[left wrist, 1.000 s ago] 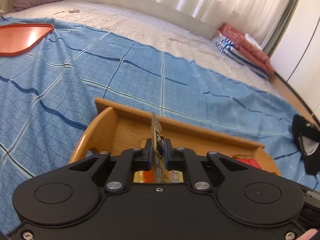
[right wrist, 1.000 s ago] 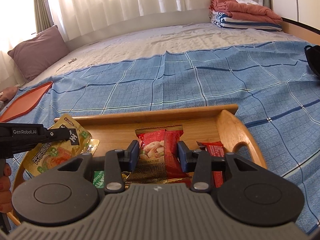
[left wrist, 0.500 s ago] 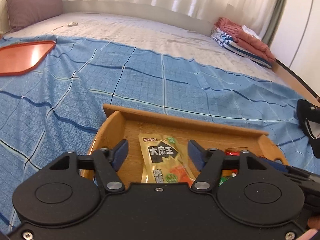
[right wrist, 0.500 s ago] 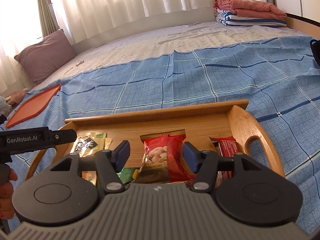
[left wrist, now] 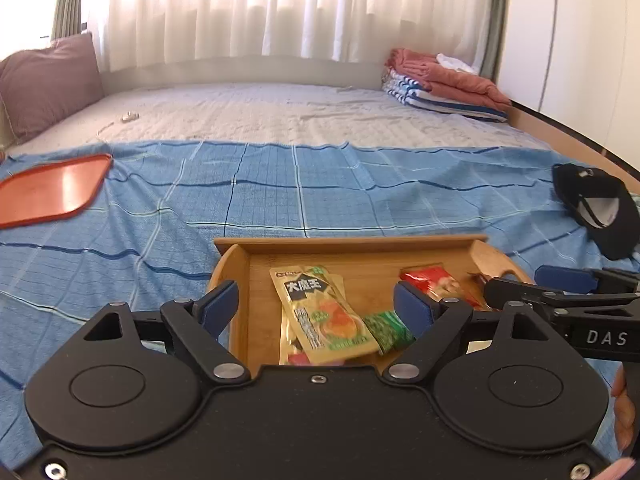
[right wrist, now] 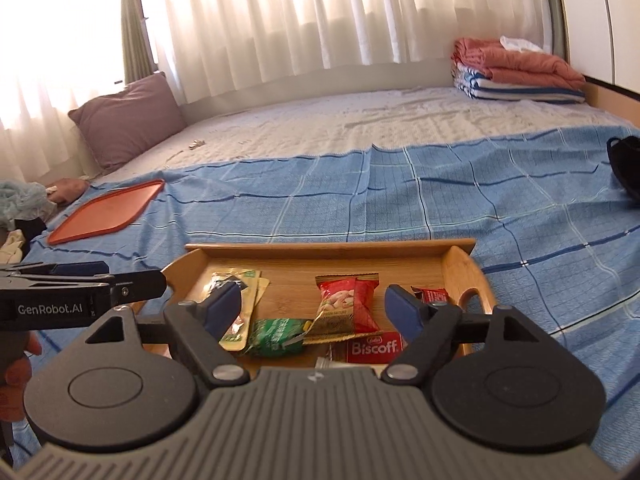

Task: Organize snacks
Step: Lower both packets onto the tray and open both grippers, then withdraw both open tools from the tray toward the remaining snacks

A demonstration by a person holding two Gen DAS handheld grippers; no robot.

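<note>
Two grippers are hanging over the wooden tray (left wrist: pixel 352 245), both with jaws that have just been opening and are now standing wide, nothing pinched.

From your left wrist, you are looking past the left gripper (left wrist: pixel 316 306) at the yellow pouch (left wrist: pixel 322 312) lying flat in the tray between the blue pads, touching neither. A green packet (left wrist: pixel 388 330) is lying just right of it, a red packet (left wrist: pixel 434 284) farther right. The right gripper's (left wrist: pixel 560 280) fingers are reaching in from the right edge. The tray is sitting on the blue sheet (left wrist: pixel 280 192) — an orange tray (left wrist: pixel 50 190) is well apart at the left, a black cap (left wrist: pixel 596 208) at the right.

From your right wrist, the right gripper (right wrist: pixel 314 306) is hovering above the red packet (right wrist: pixel 346 306), free of the pads. The green packet (right wrist: pixel 276 334) is lying beside it, partly under its lower edge, a Biscoff bar (right wrist: pixel 372 348) below, the yellow pouch (right wrist: pixel 240 300) half behind the left pad. The left gripper (right wrist: pixel 96 276) is showing at the left — your hand (right wrist: pixel 16 376) is beneath it.
</note>
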